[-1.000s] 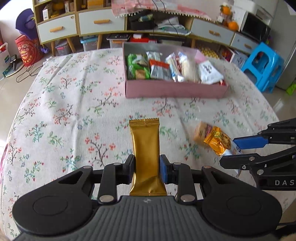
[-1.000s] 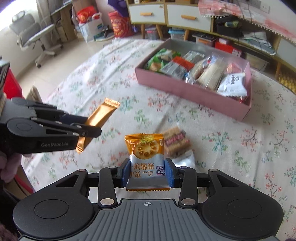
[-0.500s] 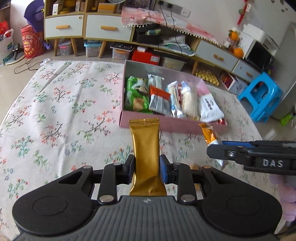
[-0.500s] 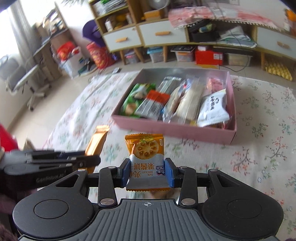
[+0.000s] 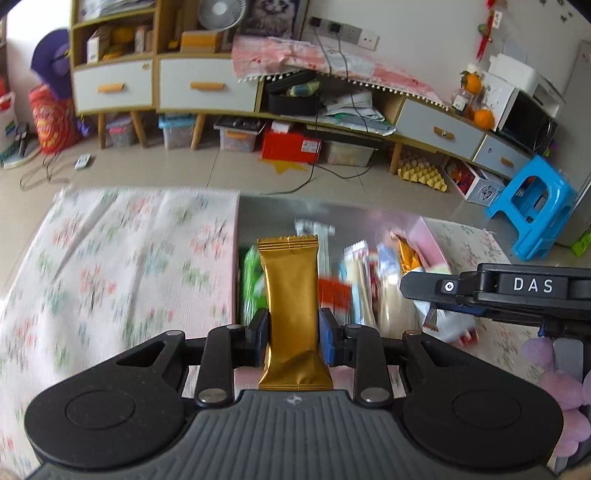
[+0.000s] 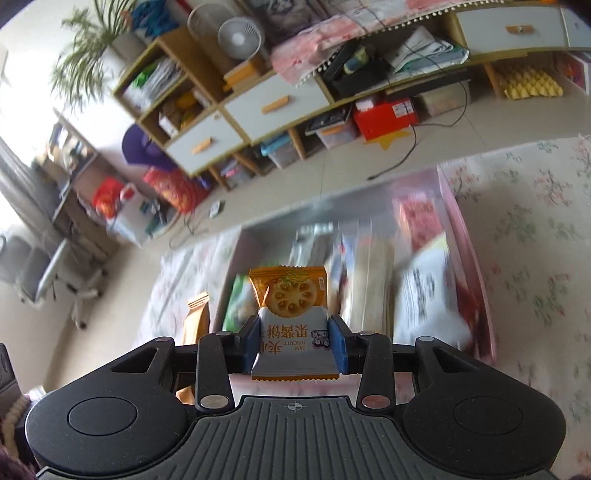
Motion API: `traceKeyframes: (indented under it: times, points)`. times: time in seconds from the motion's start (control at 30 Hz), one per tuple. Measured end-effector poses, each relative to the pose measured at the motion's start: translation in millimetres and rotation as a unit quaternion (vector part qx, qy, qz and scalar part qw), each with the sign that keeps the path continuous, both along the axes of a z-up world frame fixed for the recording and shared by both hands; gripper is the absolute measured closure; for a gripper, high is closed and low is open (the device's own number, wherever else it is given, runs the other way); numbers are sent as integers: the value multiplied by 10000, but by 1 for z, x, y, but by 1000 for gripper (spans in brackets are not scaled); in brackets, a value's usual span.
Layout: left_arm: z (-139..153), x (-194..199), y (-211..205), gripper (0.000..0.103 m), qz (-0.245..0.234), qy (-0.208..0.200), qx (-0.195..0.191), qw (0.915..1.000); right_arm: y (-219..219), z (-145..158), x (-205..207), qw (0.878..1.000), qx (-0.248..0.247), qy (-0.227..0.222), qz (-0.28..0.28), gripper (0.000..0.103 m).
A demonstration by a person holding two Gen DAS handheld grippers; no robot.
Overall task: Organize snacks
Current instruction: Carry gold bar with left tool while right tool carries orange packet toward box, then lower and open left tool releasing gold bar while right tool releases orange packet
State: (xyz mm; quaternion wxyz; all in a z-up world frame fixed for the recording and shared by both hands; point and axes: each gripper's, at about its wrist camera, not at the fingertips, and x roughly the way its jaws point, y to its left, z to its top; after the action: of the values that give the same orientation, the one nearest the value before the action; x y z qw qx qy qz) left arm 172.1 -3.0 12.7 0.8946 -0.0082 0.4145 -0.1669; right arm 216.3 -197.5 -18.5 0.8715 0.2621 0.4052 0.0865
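Pinching a glossy gold foil bar [image 5: 290,302], left gripper [image 5: 290,334]; right gripper [image 6: 294,345] clamping crinkly orange biscuit packet [image 6: 290,314].

A blue plastic stool [image 5: 532,206] stands on the floor beyond the surface's far right corner; a white fan [image 5: 221,14] tops the shelf unit [image 5: 114,62].

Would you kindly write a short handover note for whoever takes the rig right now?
Left hand-held gripper: shut on the gold bar, held above the pink box.
Right hand-held gripper: shut on the jam biscuit pack, also above the box.
Done: both snacks picked up and carried to the box, which already holds several packets.
Left: lower each snack in among the others and release.
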Motion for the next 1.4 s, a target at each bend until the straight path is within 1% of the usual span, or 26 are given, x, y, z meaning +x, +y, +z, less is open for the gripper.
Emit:
traceKeyframes:
  times: [0.17, 0.27, 0.33, 0.57, 0.67, 0.77, 0.8, 0.87, 0.93, 0.97, 1.03, 1.07, 1.1, 1.17, 1.2, 1.23, 1.37, 1.4]
  points:
    - [-10, 34, -19, 77, -40, 29, 241, 9997, -11, -15, 27, 9993, 239, 48, -279, 65]
    - [-15, 48, -28, 77, -102, 5, 421, 9991, -17, -23, 39, 9986, 393, 32, -365, 65]
    - [-19, 56, -33, 77, -161, 70, 522, 9985, -19, -26, 45, 9984, 426, -2, -384, 65]
    - [-24, 74, -36, 77, -188, 325, 802, 9961, -22, -32, 61, 9977, 551, -102, -372, 65]
    - [-26, 82, -36, 77, -120, 482, 873, 9949, -20, -36, 65, 9981, 495, -77, -370, 64]
    - [-29, 85, -36, 77, -43, 507, 976, 9939, -18, -40, 68, 9982, 487, -45, -357, 64]
    - [-30, 87, -36, 77, 2, 521, 989, 9937, -18, -40, 68, 9981, 499, -54, -362, 62]
    - [-34, 89, -36, 77, 69, 530, 1064, 9929, -18, -39, 68, 9979, 516, -110, -381, 61]
    - [-35, 90, -35, 76, 96, 513, 1052, 9931, -18, -38, 67, 9978, 536, -142, -352, 61]
    - [-35, 91, -34, 75, 113, 504, 1021, 9934, -18, -38, 67, 9979, 537, -156, -333, 60]
    - [-34, 89, -33, 70, 97, 457, 985, 9940, -19, -36, 66, 9978, 543, -186, -329, 54]
    - [-32, 89, -33, 70, 76, 403, 985, 9943, -20, -35, 66, 9975, 582, -208, -346, 46]
    - [-31, 86, -33, 70, 50, 335, 980, 9946, -21, -33, 65, 9971, 623, -233, -368, 41]
    - [-27, 85, -33, 63, -23, 246, 940, 9953, -23, -30, 64, 9969, 627, -270, -394, 38]
    - [-25, 82, -33, 56, -36, 209, 921, 9955, -23, -28, 63, 9970, 603, -276, -399, 38]
    - [-23, 80, -33, 52, -51, 165, 909, 9957, -23, -26, 62, 9972, 571, -279, -406, 38]
    - [-14, 71, -33, 45, -75, 46, 844, 9964, -26, -13, 54, 9978, 429, -232, -448, 32]
    - [-11, 67, -32, 40, -67, 28, 793, 9968, -26, -9, 52, 9980, 383, -231, -456, 31]
